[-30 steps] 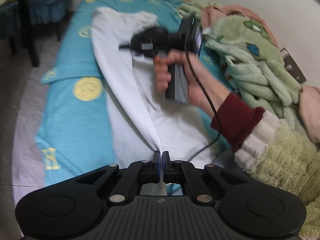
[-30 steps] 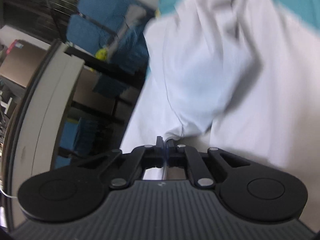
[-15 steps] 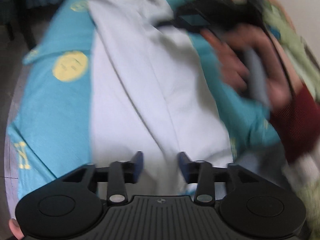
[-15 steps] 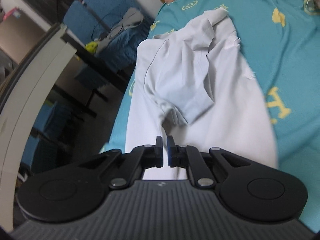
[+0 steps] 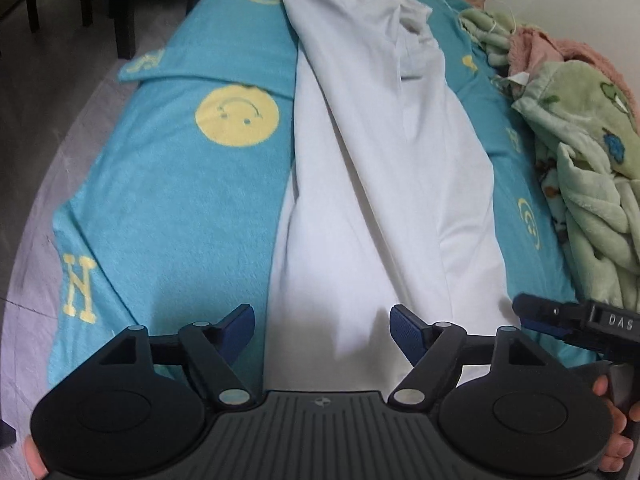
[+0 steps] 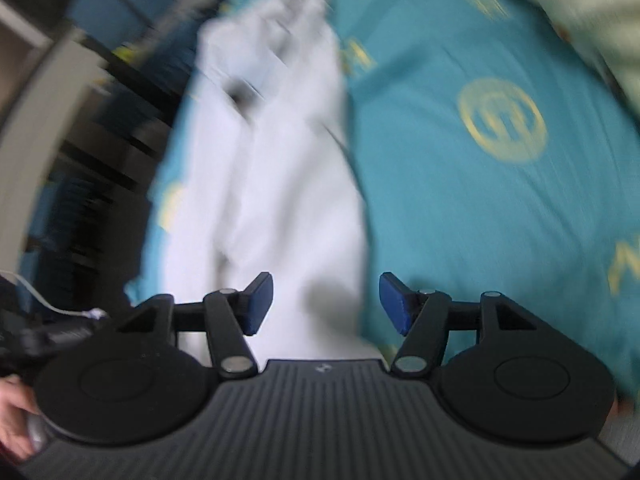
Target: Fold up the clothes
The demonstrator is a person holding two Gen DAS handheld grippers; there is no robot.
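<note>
1. Bed (image 5: 168, 200) fills the left wrist view, covered by a teal bedspread printed with yellow smiley faces and letters. It gives a broad, soft surface to fold on.

2. Blankets (image 5: 592, 152), fleecy green and pink, are heaped along the bed's edge at 3 o'clock, well apart from the folding area.

3. White garment (image 5: 384, 184) lies lengthwise down the middle of the bed, from 12 o'clock towards 6 o'clock, already doubled into a long narrow strip with one raised fold running along it. It looks thin, light and limp, so it will likely sag, crease and slide over itself when lifted. Judging by how it lies, the near bottom corners or hem at 6 o'clock are the sensible places to pinch, one corner per gripper.

4. Left hand-held gripper (image 5: 322, 330) hovers over the garment's near end. Its jaws have just been opening and now stand wide, with cloth below them but nothing pinched.

5. Right hand-held gripper (image 6: 326, 304), seen in a blurred view, also has jaws that have just been opening. They stand wide and empty over the garment's right edge at 6 o'clock.
</note>
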